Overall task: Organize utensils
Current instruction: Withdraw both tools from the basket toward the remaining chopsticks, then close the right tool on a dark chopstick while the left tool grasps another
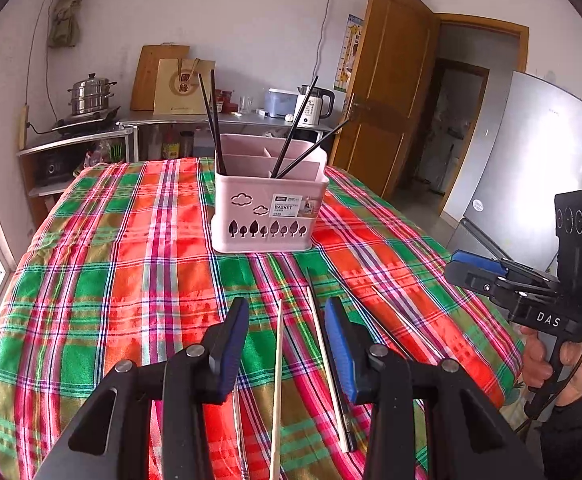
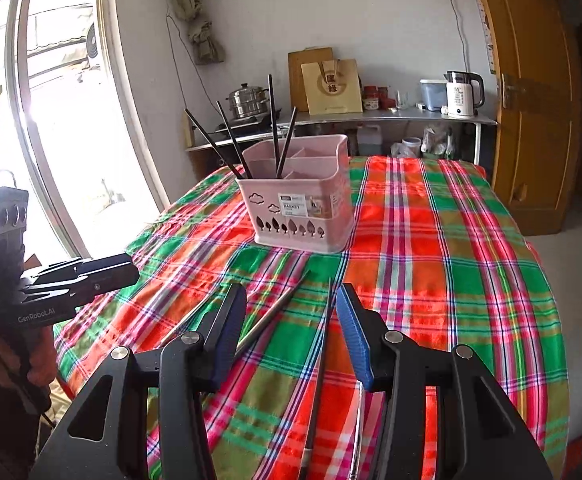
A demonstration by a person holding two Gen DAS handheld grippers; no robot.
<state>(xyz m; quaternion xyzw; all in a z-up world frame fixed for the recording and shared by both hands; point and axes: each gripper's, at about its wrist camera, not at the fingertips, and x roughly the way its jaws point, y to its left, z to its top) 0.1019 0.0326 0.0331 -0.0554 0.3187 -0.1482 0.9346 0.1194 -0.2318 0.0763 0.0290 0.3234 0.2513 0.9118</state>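
Here, the left gripper, black with blue-padded fingers, hangs low over the table with its jaws partly apart; two pale wooden chopsticks lie on the cloth in the gap between them, and the pads do not press on either one. The right gripper, of the same make, stands with its jaws wide and empty above a dark chopstick and a grey metal one lying flat under it. In the left wrist view the right gripper shows at three o'clock, carried by a hand on its handle. At twelve o'clock from both grippers, well apart from them, sits the pink plastic utensil basket with cloud and tree cut-outs, and four black chopsticks lean out of its compartments. All of this rests on a red, green and pink plaid tablecloth. Behind the table stand a steel steamer pot, a white electric kettle and a brown wooden door.
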